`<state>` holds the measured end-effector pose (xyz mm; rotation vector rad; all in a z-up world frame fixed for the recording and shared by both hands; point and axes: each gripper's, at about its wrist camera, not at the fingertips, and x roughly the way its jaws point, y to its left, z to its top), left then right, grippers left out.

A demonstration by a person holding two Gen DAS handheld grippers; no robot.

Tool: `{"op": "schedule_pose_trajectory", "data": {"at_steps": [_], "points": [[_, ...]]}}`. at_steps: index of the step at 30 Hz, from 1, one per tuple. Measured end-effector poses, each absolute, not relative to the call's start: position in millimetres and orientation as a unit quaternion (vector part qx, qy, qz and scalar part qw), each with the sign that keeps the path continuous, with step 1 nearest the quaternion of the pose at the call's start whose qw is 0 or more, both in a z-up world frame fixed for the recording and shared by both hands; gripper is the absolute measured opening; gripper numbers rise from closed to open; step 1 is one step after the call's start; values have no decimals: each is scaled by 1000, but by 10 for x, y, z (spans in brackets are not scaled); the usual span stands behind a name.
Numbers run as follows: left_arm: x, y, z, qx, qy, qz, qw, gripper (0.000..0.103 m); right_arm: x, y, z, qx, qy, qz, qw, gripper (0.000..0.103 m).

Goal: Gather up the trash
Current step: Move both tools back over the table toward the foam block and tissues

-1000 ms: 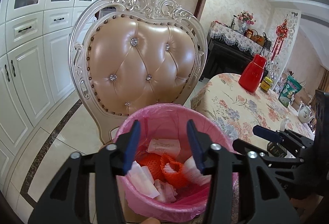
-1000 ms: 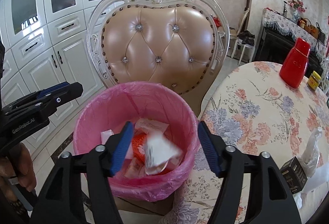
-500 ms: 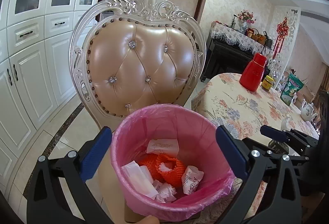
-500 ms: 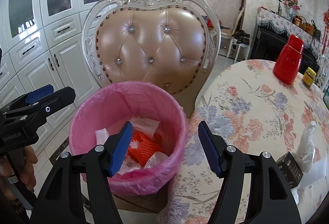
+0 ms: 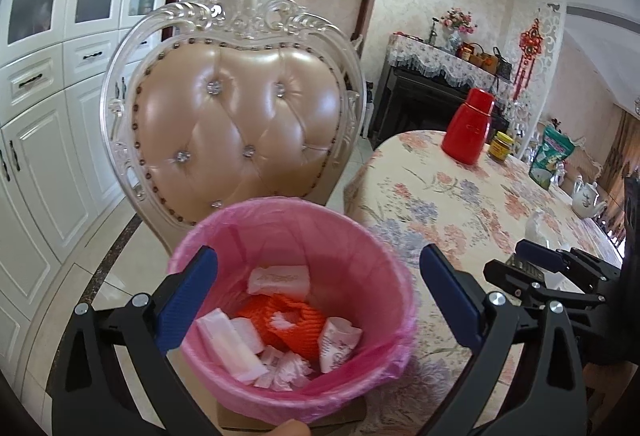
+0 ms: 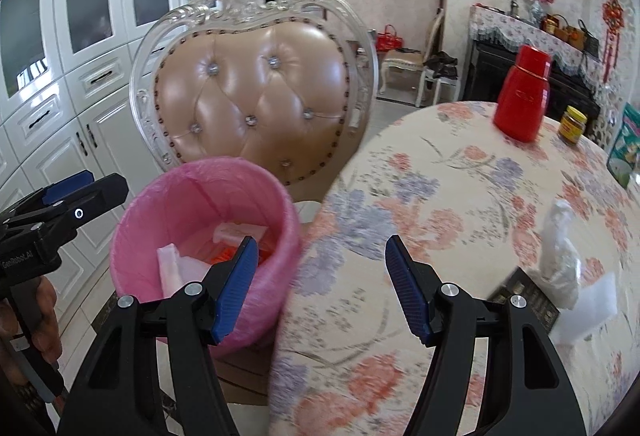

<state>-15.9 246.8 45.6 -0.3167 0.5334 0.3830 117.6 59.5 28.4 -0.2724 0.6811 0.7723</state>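
Both empty, the left gripper point(image 5: 318, 296) spreads its jaws wide over the pink bin point(image 5: 294, 300) while the right gripper point(image 6: 318, 286), jaws half apart, hangs above the worktop point(image 6: 460, 220), where a careless sweep toward the crumpled wrapper point(image 6: 562, 244) could topple that bin.

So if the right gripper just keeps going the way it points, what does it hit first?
Probably the floral tablecloth: the right gripper, open and empty, aims at its near edge, just right of the pink bin. Depth is unclear, but nothing else shows between the fingers.
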Motion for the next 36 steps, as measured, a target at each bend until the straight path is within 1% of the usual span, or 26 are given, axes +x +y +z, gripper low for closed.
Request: {"op": "schedule_pose_trajectory", "data": {"at_steps": [7, 10, 21, 25, 33, 36], "points": [[26, 2191, 465, -145, 267, 165, 938, 98, 1307, 224, 290, -117, 327, 346, 872, 63], [93, 2075, 466, -142, 269, 158, 939, 98, 1349, 77, 290, -113, 326, 338, 876, 65], [345, 1698, 429, -130, 278, 132, 942, 98, 1619, -574, 253, -94, 329, 292, 893, 67], [456, 1571, 418, -125, 282, 124, 943, 98, 1745, -812, 232, -87, 330, 273, 899, 71], [696, 1342, 366, -118, 290, 105, 944, 98, 2049, -1278, 136, -76, 340, 227, 909, 73], [795, 1270, 339, -117, 294, 99, 944, 98, 2150, -1407, 76, -74, 344, 210, 912, 75]]}}
